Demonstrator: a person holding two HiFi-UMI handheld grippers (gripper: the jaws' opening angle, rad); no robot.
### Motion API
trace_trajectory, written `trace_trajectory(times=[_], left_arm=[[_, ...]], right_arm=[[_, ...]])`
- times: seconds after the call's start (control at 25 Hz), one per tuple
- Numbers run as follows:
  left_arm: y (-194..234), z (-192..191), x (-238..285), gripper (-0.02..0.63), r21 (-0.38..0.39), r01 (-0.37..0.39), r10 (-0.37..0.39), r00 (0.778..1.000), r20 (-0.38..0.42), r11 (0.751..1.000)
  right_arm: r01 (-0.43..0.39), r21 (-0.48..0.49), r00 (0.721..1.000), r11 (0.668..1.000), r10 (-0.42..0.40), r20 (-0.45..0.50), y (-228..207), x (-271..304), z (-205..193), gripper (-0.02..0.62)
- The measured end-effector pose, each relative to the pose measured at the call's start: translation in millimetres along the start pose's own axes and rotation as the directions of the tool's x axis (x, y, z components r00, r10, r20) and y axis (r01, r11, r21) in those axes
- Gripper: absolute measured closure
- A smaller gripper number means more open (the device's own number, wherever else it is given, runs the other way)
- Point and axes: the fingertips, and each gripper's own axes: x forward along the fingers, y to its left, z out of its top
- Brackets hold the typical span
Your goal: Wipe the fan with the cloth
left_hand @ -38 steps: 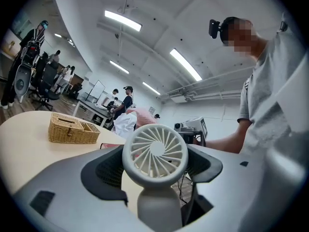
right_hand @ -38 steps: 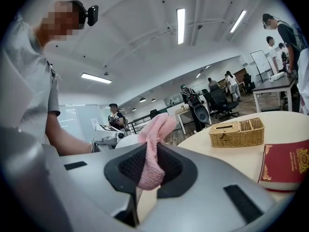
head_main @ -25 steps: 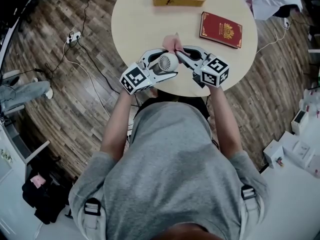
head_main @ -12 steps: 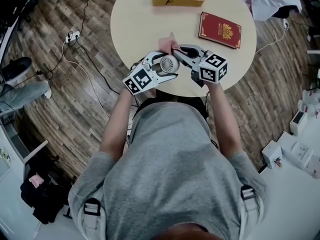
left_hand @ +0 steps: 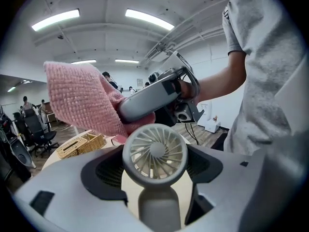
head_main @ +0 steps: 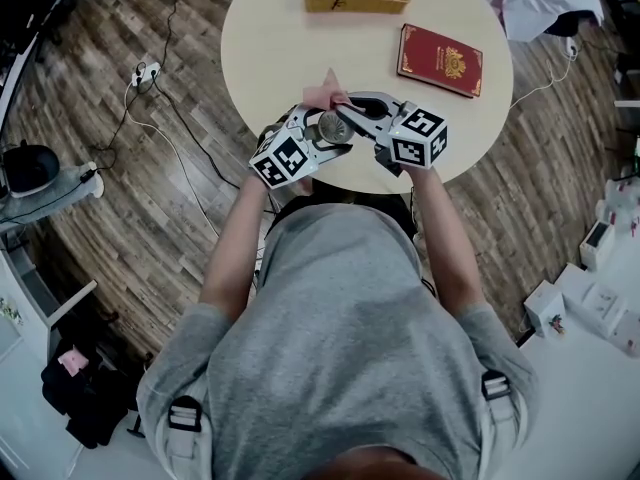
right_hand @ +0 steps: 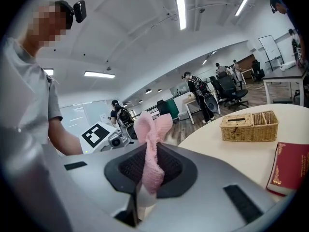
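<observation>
Fan (left_hand: pixel 154 153): left gripper (head_main: pixel 318 133) is clamping its handle, over the table's (head_main: pixel 280 28) near edge. The long axis is running along the jaws, head outermost, grille facing back at the gripper. Pink cloth (right_hand: pixel 153 153): right gripper (head_main: pixel 342 110) is pinching it narrowly, holding it just beyond the fan head.

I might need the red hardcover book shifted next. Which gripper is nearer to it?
Right. The right gripper, clamped on the pink knitted cloth, sits lower-left of the red hardcover book; the left gripper, holding the small grey fan, is farther left.
</observation>
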Motion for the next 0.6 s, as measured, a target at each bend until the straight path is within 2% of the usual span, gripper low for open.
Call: trace_trajectory(times=[0.32,0.6], left_arm=[[14,-13,-1,0.232,-0.031,-0.059,0.058,0.998,-0.037,0.998],[29,-13,-17,0.232,-0.073,-0.110,0.110,0.994,-0.004,0.991]], right_arm=[[-0.050,-0.009,0.999,0.999,0.050,-0.011,15,-4,-5,0.557],[-0.022,-0.034,0.997,0.999,0.019,-0.068,9,-13,-23,0.555]])
